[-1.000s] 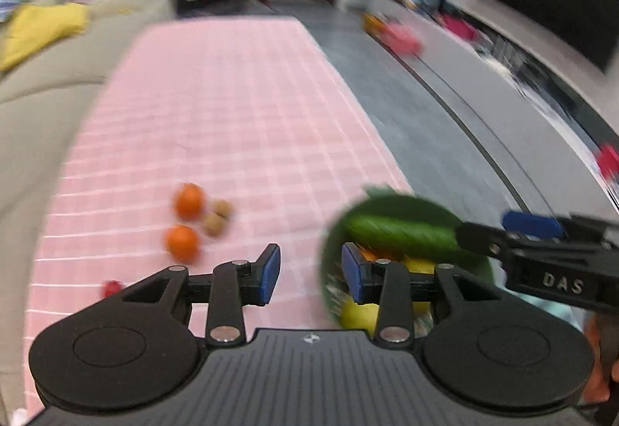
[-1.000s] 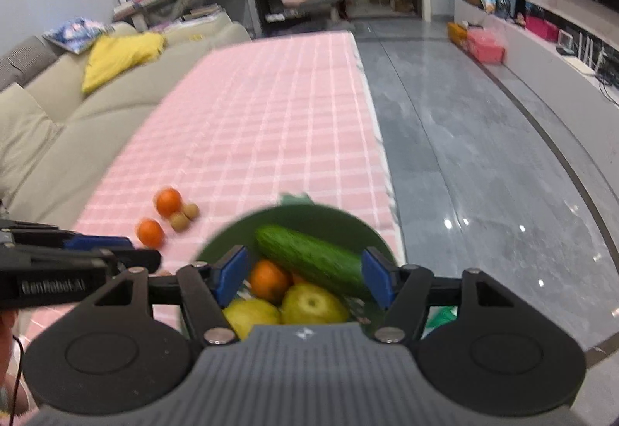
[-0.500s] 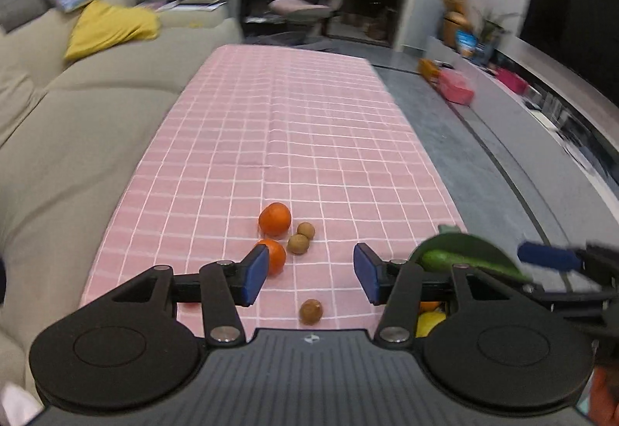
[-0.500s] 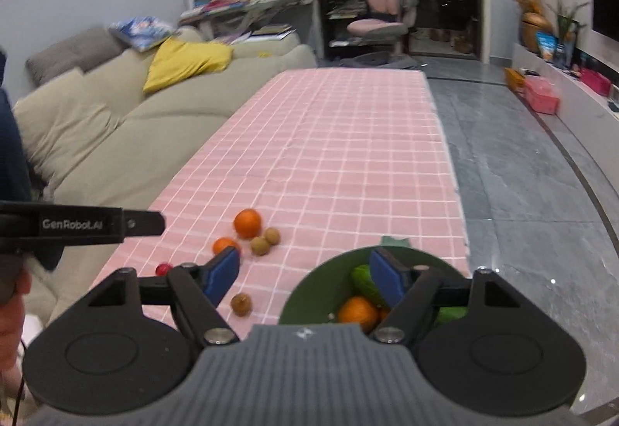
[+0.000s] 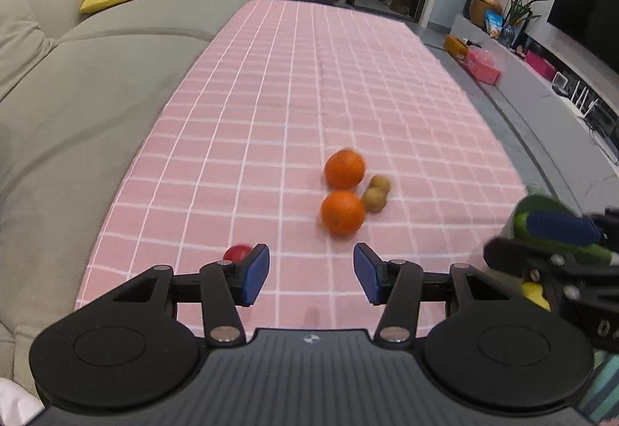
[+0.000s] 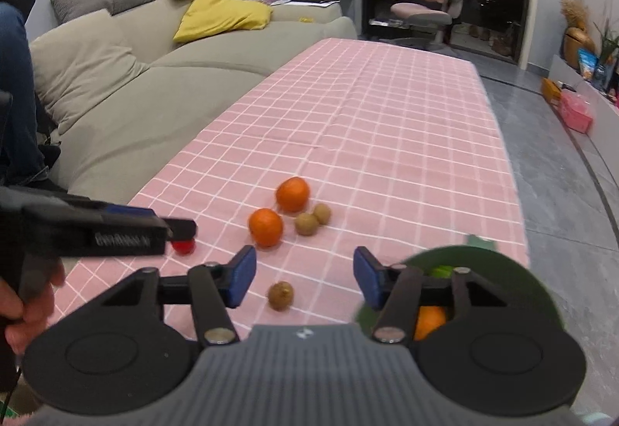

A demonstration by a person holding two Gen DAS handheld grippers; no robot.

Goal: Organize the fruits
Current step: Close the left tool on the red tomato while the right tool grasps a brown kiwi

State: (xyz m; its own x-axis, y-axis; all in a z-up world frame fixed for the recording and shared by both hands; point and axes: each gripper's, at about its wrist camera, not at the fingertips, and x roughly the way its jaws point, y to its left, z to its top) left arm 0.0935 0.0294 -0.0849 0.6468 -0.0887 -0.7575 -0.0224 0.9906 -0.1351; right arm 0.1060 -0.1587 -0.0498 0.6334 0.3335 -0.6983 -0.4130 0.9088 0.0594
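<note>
Both grippers have swung left off the green bowl (image 6: pixel 514 271) toward the loose fruit on the pink checked cloth (image 5: pixel 309 77). A second ago the bowl filled both views; now it sits at the near right table edge, part hidden behind the right gripper's finger. Read: a drop-off is done and the next pick is starting.

Left gripper (image 5: pixel 311 273): jaws about half open, wider than a second ago, nothing between them. The small red fruit (image 5: pixel 236 253) sits just behind its left pad, a likely target.

Right gripper (image 6: pixel 305 276): jaws closing, nothing held. A small brown fruit (image 6: pixel 281 295) lies on the cloth in the gap, pads not touching it.

Remaining on the cloth: two oranges (image 5: pixel 343 190) touching, two brown fruits (image 5: pixel 377 193) just right of them, plus the lone brown one and the red one. Bowl already holds an orange (image 6: pixel 429 321), something green and something yellow.

Writing: the left gripper's side, seen from the right wrist view, carries white lettering, blurred, probably "GenRobot.AI". The right gripper's side shows "DA", the rest cut off.
</note>
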